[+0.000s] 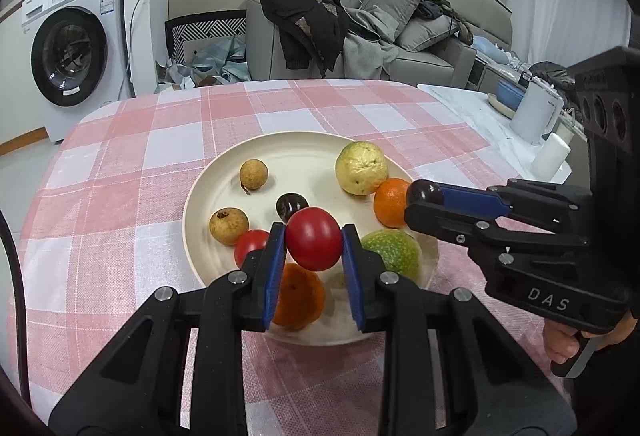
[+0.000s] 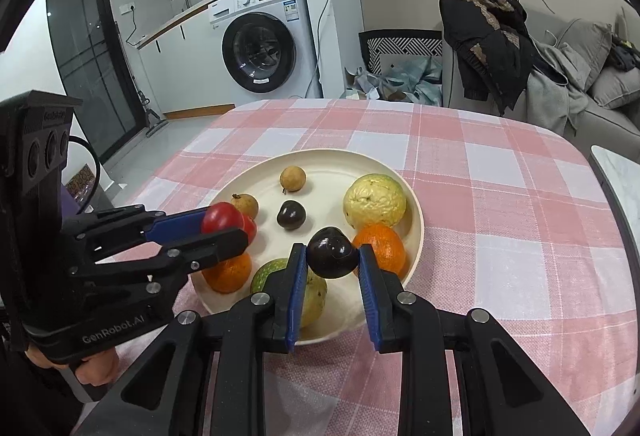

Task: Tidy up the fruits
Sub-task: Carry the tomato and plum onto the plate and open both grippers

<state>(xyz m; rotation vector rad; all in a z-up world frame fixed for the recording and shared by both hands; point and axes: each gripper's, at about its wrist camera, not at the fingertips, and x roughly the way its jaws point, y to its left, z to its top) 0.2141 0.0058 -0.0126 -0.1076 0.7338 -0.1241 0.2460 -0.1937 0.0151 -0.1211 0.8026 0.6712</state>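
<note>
The left hand-held gripper (image 1: 313, 240) is closed on a red tomato (image 1: 313, 244), its 2 blue pads pressing the fruit from either side, held above the near part of the cream plate (image 1: 208, 179). The right hand-held gripper (image 2: 333, 256) is clamped on a dark plum (image 2: 332, 252) in the same way, over the near right part of the plate, close to an orange (image 2: 382, 246).

On the plate lie a 2nd red tomato (image 1: 250, 246) just beside the held one, a 2nd dark plum (image 1: 289, 205) near the middle, 2 small brown longans (image 1: 253, 174) (image 1: 229, 225) toward the far left, and a pale yellow guava (image 1: 361, 167) at the far right, touching the orange. Another orange (image 1: 298, 296) sits at the near edge below the left hand-held gripper, and a green guava (image 1: 394, 251) lies near it to the right.

The plate rests on a table covered with a pink and white checked cloth (image 1: 120, 155). Behind the table stand a washing machine (image 1: 76, 43) and a grey sofa (image 1: 420, 47) with a dark jacket (image 1: 304, 7) draped over its arm
</note>
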